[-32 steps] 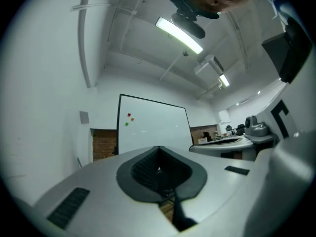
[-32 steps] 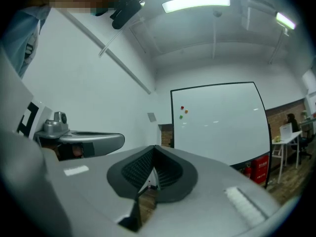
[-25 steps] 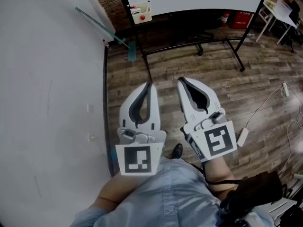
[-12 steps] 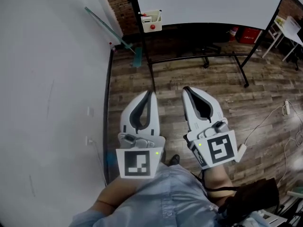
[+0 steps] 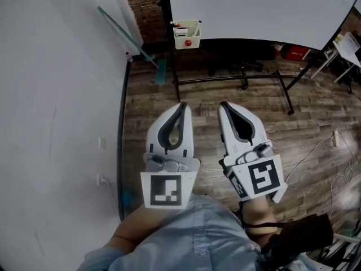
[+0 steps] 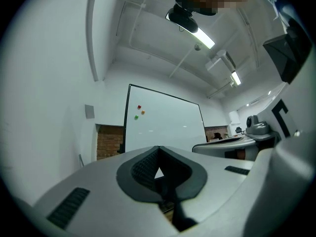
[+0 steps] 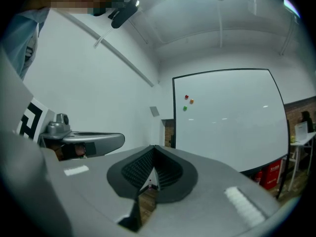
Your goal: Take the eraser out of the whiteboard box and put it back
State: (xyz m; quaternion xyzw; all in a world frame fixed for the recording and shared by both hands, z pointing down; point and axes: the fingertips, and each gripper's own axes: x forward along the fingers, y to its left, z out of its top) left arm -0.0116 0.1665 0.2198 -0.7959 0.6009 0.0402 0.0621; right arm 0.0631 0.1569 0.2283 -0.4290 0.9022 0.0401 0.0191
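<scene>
The whiteboard box is a small cream bin that hangs on the left post of the whiteboard, far ahead of both grippers. Something red and some small items show in it; I cannot make out the eraser. My left gripper and right gripper are held side by side over the wood floor, pointing at the board. Both are shut with nothing in them. In the left gripper view the left gripper shows its tips meeting below the whiteboard. The right gripper looks the same in the right gripper view.
The whiteboard stands on a black wheeled frame. A green-handled mop leans on the white wall at the left. A red box sits behind the frame, and a white cable lies on the floor at the right.
Both grippers and the head have moved forward towards the whiteboard; the box and board now sit lower and larger in the head view. Both grippers stay shut.
</scene>
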